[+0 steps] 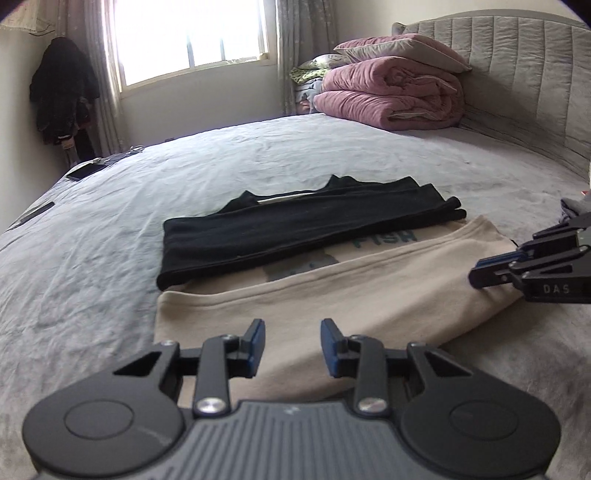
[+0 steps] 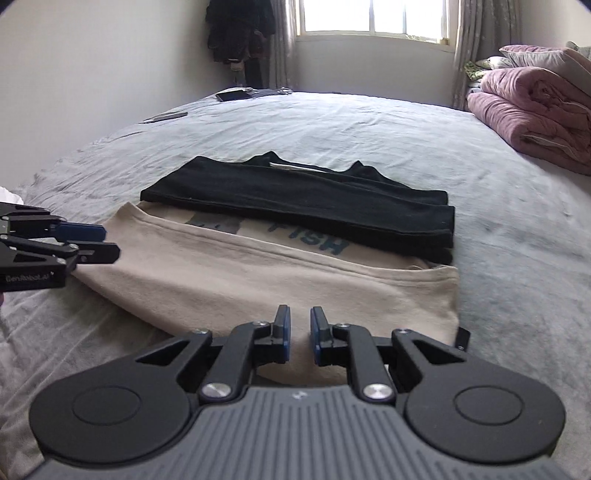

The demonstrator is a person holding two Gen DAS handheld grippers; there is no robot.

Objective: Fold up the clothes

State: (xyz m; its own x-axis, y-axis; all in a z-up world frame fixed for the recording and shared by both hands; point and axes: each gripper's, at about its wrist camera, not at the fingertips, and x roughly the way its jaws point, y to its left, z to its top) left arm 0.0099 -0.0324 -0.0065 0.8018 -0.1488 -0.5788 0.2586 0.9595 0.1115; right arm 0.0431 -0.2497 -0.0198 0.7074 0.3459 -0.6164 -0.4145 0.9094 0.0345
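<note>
Broadly, most of both views is being taken up by a wide bed (image 1: 110,258) that is being covered by a wrinkled grey sheet (image 2: 369,122). Near its middle a beige garment (image 1: 332,295) is being shown folded over on itself, with a dark print and the letters FISH being left visible along its far side; a folded black garment (image 1: 295,229) is being carried on that far part, overlapping it. The left tongs (image 1: 292,347) are being held just above the near edge of the beige cloth, their blue pads (image 1: 258,332) parted with nothing between them, so they are released. The right tongs (image 2: 300,332) are being held over the same near edge further along, their pads separated by a narrow gap and nothing being gripped. Each pair is being caught from the side in the other's view. At the head of the bed a padded grey headboard (image 1: 535,74) is being seen, and in front of it a rolled pink quilt (image 1: 388,96) with a pillow (image 1: 399,48) on top is being stacked. A bright window (image 2: 373,18) is being flanked by patterned curtains (image 1: 306,44), dark clothes (image 1: 62,92) are being hung in the corner, and a few flat dark items (image 2: 232,95) are being left on the bed's far edge.
</note>
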